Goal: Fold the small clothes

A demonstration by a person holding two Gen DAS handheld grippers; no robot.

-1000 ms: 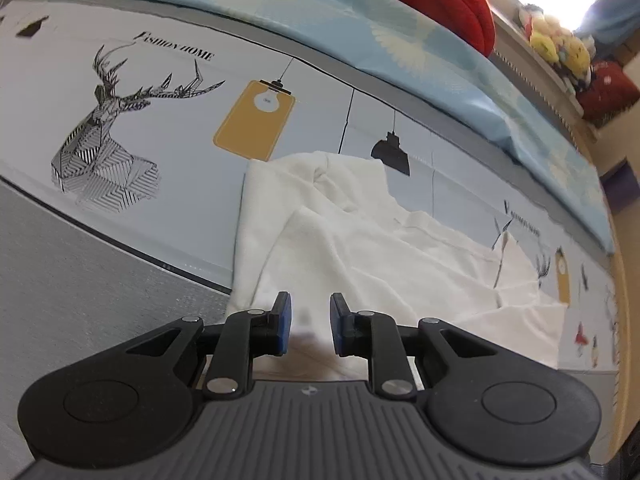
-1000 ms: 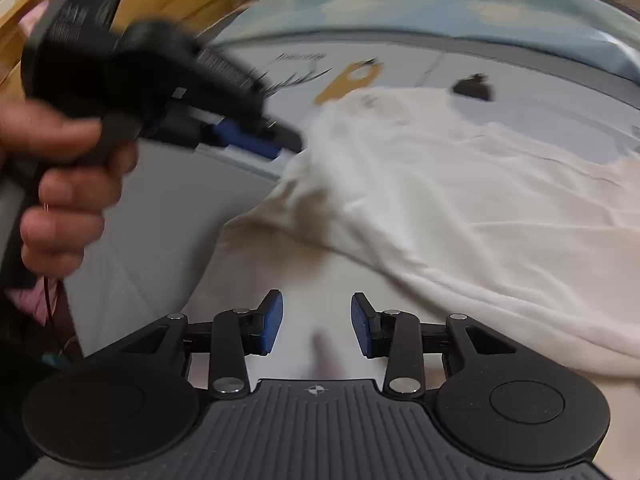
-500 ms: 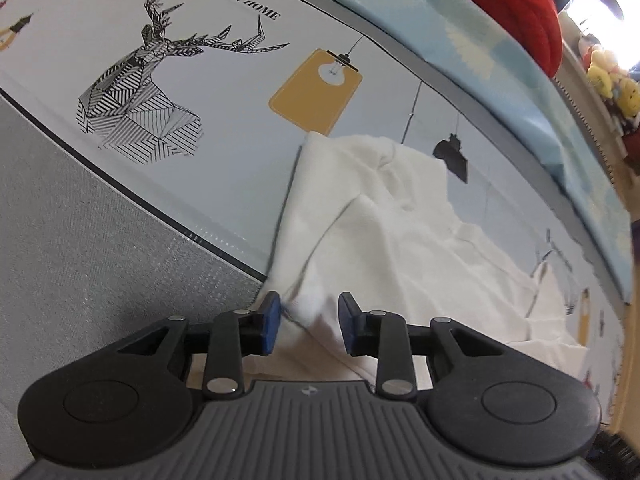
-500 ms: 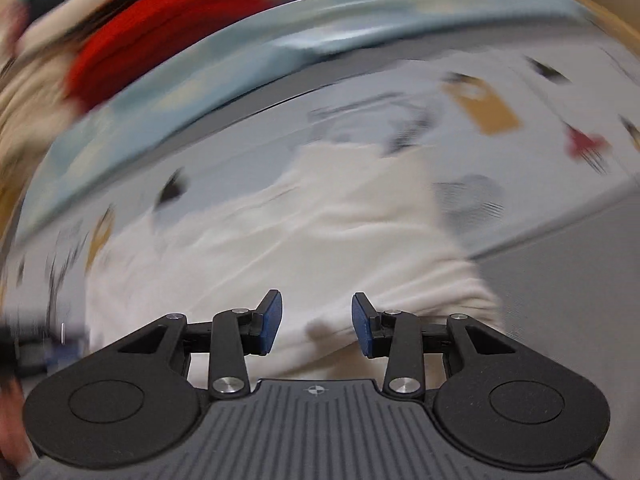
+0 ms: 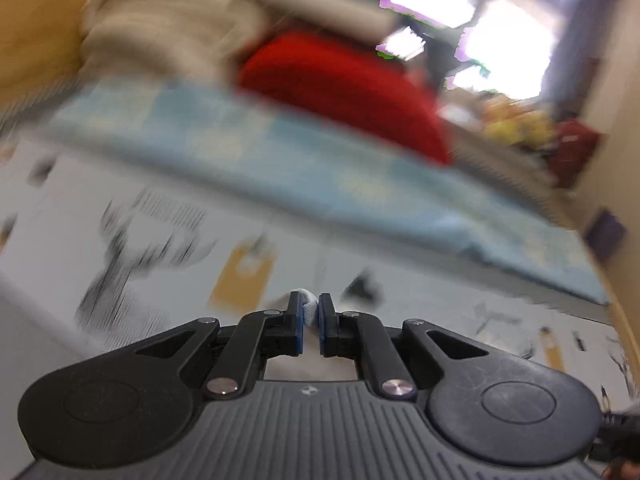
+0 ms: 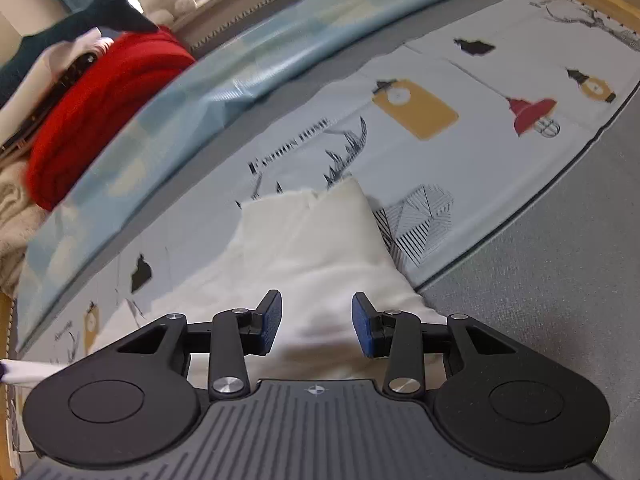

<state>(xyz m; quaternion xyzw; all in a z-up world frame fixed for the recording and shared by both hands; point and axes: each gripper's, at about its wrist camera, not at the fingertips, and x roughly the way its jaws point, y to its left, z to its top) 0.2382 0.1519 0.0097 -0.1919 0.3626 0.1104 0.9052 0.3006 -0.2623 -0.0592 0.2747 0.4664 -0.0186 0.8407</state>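
Observation:
A small white garment (image 6: 316, 248) lies crumpled on a printed pale sheet (image 6: 500, 80) in the right wrist view. My right gripper (image 6: 316, 330) is open and hovers just above the garment's near part. In the left wrist view, which is motion-blurred, my left gripper (image 5: 310, 312) is shut on a fold of the white garment (image 5: 307, 307) and holds it lifted, pointing toward the far side of the bed. The rest of the garment is hidden below the left gripper.
A red folded blanket (image 6: 100, 108) and a light blue cover (image 6: 248, 68) lie at the far side. Grey mattress fabric (image 6: 560, 280) is to the right. Plush toys (image 5: 516, 128) sit near a bright window.
My left gripper closed on the garment's edge and lifted it, swinging its view up. My right gripper swung to the garment's other side and stays open.

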